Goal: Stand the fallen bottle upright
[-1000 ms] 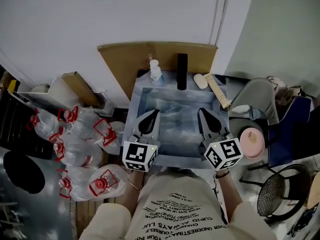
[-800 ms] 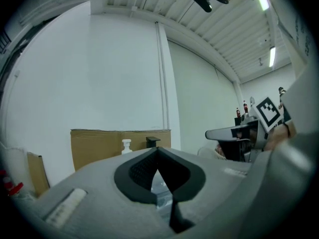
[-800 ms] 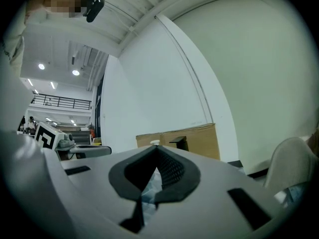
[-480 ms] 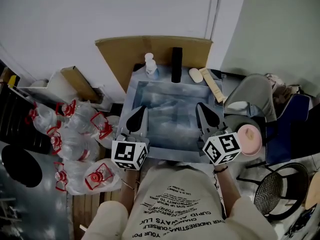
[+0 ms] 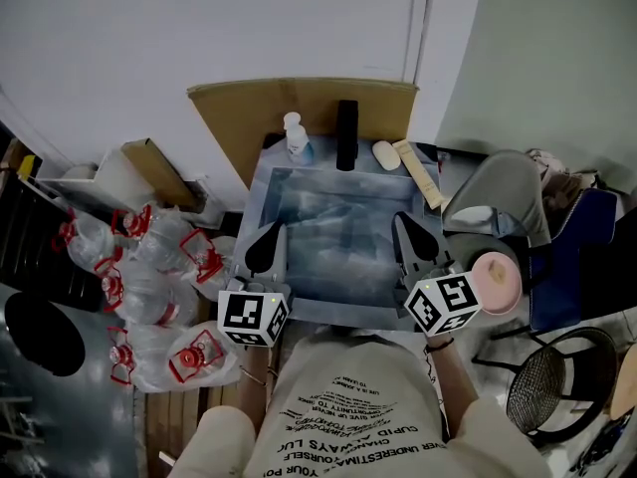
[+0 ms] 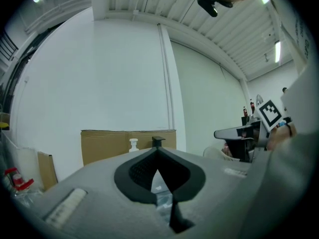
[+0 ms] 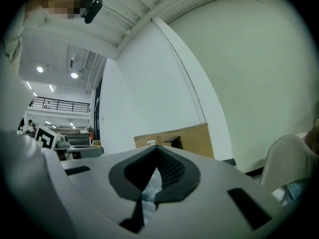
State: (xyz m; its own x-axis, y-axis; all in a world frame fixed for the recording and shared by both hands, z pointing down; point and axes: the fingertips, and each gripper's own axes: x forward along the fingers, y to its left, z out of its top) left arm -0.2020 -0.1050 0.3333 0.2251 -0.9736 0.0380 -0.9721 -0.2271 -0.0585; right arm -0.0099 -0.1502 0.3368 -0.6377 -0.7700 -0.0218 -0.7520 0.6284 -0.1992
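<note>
Grey-sheeted table (image 5: 333, 267) stands against a white wall, with one cardboard sheet (image 5: 239, 118) propped behind it. We note that both grippers have drawn back toward the near edge over the last second. The left gripper (image 5: 267, 242) now sits at 7 o'clock and the right gripper (image 5: 413, 237) at 5 o'clock, each well apart from the items along the far edge. Both pairs of jaws are closed tip to tip and hold nothing.

We judge that no reach is under way, so the task is either finished or not yet begun.

Count:
- two grippers
- two upright bottles at 12 o'clock: one pump bottle (image 5: 294, 137) and one black bottle (image 5: 346, 135)
- one white oval item (image 5: 386, 154) lying at 1 o'clock, possibly the fallen bottle, though we cannot confirm this
- one beige tube (image 5: 419, 173) lying just beside it at 2 o'clock
</note>
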